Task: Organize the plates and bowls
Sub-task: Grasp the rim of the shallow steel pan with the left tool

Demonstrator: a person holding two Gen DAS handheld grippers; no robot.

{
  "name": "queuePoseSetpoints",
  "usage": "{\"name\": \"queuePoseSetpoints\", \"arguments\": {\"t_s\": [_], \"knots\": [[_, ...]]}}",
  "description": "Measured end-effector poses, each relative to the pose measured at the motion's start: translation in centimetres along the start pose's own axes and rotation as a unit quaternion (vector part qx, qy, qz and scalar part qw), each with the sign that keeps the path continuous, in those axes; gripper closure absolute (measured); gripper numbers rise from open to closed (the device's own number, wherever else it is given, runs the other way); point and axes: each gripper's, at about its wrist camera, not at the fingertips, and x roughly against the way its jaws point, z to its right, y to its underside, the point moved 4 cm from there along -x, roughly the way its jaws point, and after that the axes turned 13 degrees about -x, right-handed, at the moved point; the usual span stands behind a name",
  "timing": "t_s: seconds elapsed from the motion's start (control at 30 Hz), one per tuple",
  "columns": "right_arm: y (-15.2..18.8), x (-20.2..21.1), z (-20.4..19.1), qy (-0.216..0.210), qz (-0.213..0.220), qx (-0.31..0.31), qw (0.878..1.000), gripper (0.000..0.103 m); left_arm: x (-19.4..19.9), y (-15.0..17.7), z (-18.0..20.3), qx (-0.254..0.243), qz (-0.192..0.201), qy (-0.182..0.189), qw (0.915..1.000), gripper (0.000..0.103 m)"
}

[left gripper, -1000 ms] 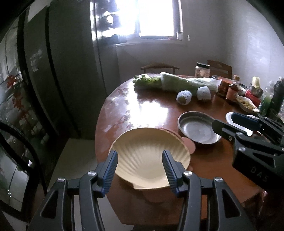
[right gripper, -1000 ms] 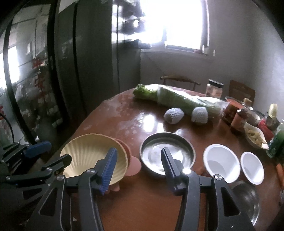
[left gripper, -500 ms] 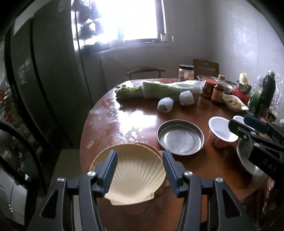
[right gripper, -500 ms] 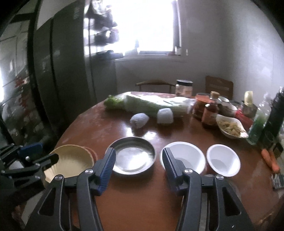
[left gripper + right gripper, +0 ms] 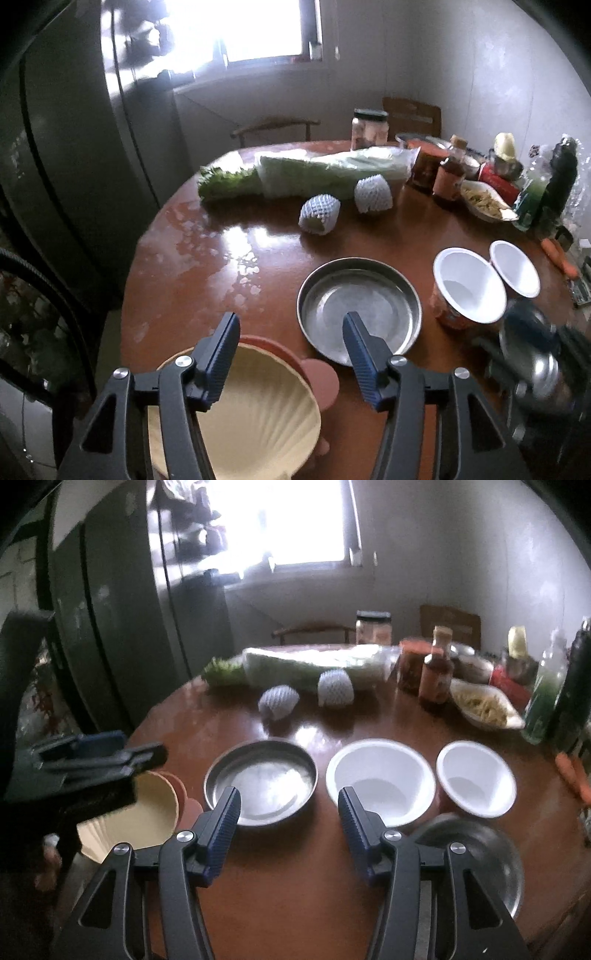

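Approach step, nothing gripped yet: left gripper (image 5: 290, 354), jaws just widened and empty, hovering between cream scallop-shaped plate (image 5: 255, 417) and round shallow steel plate (image 5: 360, 308) (landmark). Right gripper (image 5: 288, 821), likewise apart and empty, just nearer than it. Next: likely closing on one rim for stacking.

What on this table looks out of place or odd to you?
Two things. The cream shell-shaped plate hangs over the near edge of the table on a pinkish dish, so it looks precarious. Pale blotches mark the tabletop on the window side; stains, worn finish or glare, I cannot tell.
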Motion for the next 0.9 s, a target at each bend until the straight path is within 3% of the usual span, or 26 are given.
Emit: {"name": "queuePoseSetpoints", "arguments": {"t_s": [0.33, 0.8, 0.9], "knots": [[1.6, -5.9, 1.0, 0.003, -0.073, -0.061, 0.996, 0.046, -7.1, -1.0, 0.7, 0.004, -0.054, 0.027, 0.9982, 0.045], [1.7, -9.9, 0.7, 0.015, -0.093, -0.078, 0.992, 0.046, -11.5, -0.4, 0.3, 0.014, -0.090, 0.030, 0.9954, 0.046], [1.7, -10.5, 1.0, 0.022, -0.094, -0.079, 0.992, 0.055, -11.6, -0.4, 0.4, 0.013, -0.089, 0.036, 0.9952, 0.051]]}}
